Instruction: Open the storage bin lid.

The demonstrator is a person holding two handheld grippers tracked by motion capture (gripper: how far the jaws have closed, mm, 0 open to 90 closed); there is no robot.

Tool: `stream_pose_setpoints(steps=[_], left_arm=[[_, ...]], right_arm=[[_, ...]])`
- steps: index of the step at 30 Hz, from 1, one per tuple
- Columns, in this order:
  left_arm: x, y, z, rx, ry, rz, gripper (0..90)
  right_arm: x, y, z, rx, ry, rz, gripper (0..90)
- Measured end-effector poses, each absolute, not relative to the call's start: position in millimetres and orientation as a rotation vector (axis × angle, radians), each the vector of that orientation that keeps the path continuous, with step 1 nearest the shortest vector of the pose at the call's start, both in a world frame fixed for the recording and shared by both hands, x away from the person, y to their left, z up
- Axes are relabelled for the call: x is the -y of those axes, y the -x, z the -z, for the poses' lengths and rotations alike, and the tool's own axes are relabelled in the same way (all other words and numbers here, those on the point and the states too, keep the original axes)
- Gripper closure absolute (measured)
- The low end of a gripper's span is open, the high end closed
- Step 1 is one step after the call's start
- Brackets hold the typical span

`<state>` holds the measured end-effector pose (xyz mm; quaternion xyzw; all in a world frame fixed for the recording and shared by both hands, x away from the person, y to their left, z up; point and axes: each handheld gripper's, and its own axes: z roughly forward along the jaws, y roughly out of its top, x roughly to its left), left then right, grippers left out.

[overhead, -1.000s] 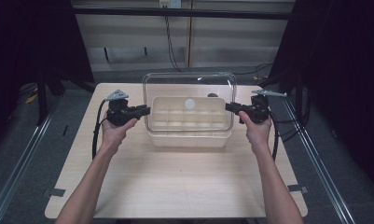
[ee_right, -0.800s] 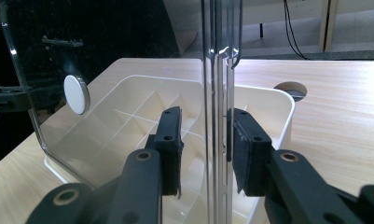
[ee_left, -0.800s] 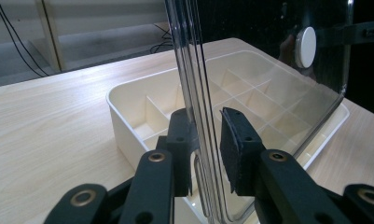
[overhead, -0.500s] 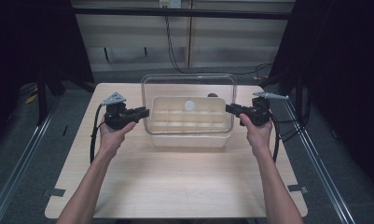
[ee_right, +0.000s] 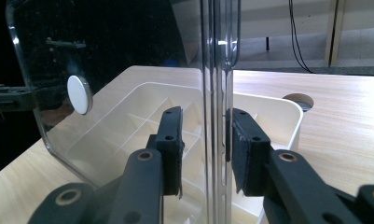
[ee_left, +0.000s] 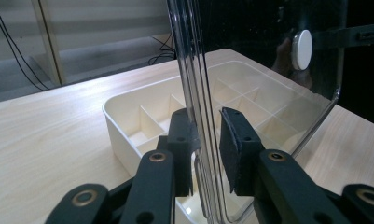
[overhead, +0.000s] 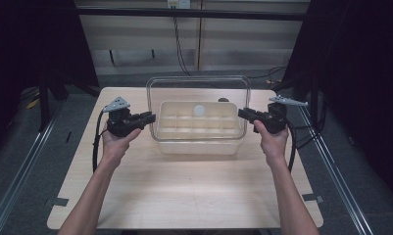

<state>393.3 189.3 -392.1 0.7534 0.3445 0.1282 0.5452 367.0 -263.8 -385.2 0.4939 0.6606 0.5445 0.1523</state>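
Two grippers worked the scene, one per hand. The left gripper [ee_left: 205, 149] had its two black jaws set either side of the clear lid's [overhead: 198, 93] edge, a thin gap showing at each pad, so whether they pinched it I cannot tell. The right gripper [ee_right: 203, 151] straddled the opposite edge the same way, jaws near the plastic but with slivers of space visible.

The one lid [ee_left: 250, 56] was a transparent, rigid, round-cornered rectangle, standing upright over the tray [overhead: 169, 129] and carrying one white round knob [ee_left: 301, 49] at its centre.

The one tray [ee_right: 287, 116] was cream plastic, rectangular, split by thin walls into a grid of compartments, all bare.

It sat mid-table [overhead: 184, 191], on pale wood-grain, between the two hands.
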Motion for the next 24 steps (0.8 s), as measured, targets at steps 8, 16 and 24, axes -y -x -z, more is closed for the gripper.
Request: stream_pose_setpoints(steps=[8,16,24], left_arm=[[-190,-384,387,-0.800,-1.785,-0.307,75.0],[-192,-376,385,-0.780,-1.813,-0.296,75.9],[-198,-364,386,-0.790,-1.827,-0.308,75.7]], right_arm=[[265,-355,380,-1.889,-1.389,-1.586,68.2],[266,-344,379,-1.897,-1.365,-1.579,68.5],[261,-332,385,-1.913,-1.363,-1.603,69.4]])
